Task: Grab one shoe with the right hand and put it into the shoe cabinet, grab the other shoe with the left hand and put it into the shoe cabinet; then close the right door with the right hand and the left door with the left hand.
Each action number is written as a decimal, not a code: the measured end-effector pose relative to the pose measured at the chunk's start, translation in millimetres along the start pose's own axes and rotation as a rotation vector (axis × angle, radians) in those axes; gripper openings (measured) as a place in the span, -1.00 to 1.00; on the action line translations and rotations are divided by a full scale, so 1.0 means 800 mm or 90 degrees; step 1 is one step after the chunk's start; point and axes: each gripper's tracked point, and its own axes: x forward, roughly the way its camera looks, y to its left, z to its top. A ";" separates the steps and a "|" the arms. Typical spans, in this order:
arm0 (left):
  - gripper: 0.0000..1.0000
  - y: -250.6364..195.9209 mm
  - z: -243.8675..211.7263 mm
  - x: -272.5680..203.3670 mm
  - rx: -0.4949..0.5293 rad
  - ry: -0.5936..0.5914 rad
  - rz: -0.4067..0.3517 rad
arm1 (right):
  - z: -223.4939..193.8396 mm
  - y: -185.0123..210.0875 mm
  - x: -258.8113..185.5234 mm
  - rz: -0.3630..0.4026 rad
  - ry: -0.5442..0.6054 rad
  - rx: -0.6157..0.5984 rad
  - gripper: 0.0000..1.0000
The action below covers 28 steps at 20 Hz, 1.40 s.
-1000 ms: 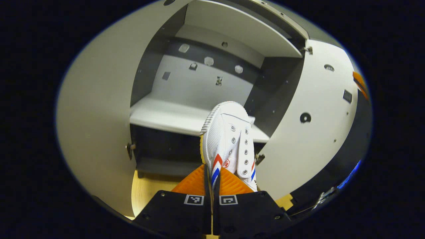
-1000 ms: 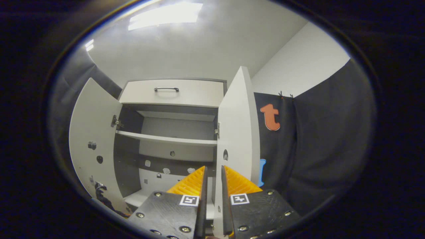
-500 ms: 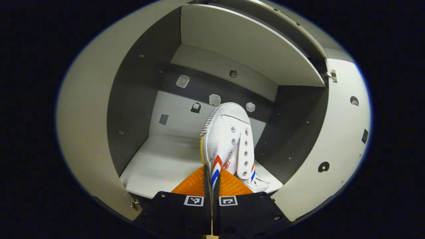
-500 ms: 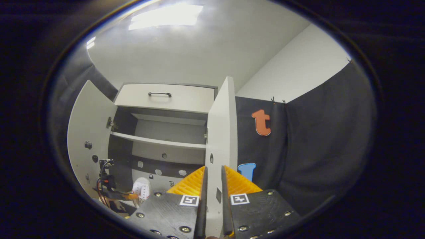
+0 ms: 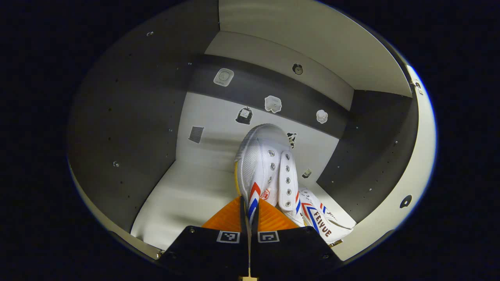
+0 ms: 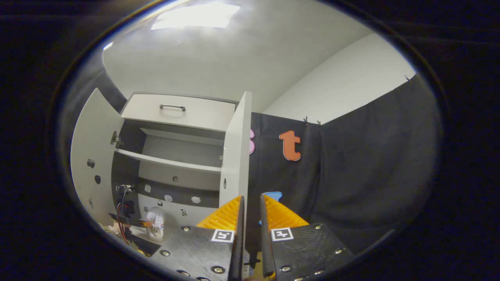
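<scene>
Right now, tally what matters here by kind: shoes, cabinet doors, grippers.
Shoes: 2, the held shoe and the second shoe on the shelf.
Cabinet doors: 2, left door and right door.
Grippers: 2, left gripper and right gripper.
Total: 6.

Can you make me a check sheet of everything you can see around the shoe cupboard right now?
Surface: pale lower shelf inside the shoe cabinet.
Job's things: one white shoe held toe-first over the shelf; a second white shoe lies on the shelf to its right. Left door and right door both stand open.
Clutter: small stickers and tags on the cabinet's back wall.
Grippers: left gripper is shut on the held shoe's side. Right gripper has its fingers close together, just below the right door's edge; contact cannot be told.
Cables: red and black wires beside the left gripper.
Surroundings: black cloth wall, white ceiling, drawer with handle.
</scene>
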 end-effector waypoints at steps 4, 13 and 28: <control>-0.82 0.013 -0.015 0.005 0.020 0.027 0.047 | -0.006 -0.015 -0.003 -0.021 0.006 0.001 -0.60; -0.41 0.026 -0.029 0.018 0.031 0.055 0.065 | -0.029 -0.038 -0.009 -0.045 0.034 0.006 -0.49; 0.90 -0.090 0.093 -0.163 0.125 -0.116 -0.001 | -0.095 -0.057 0.002 -0.022 0.103 0.026 0.92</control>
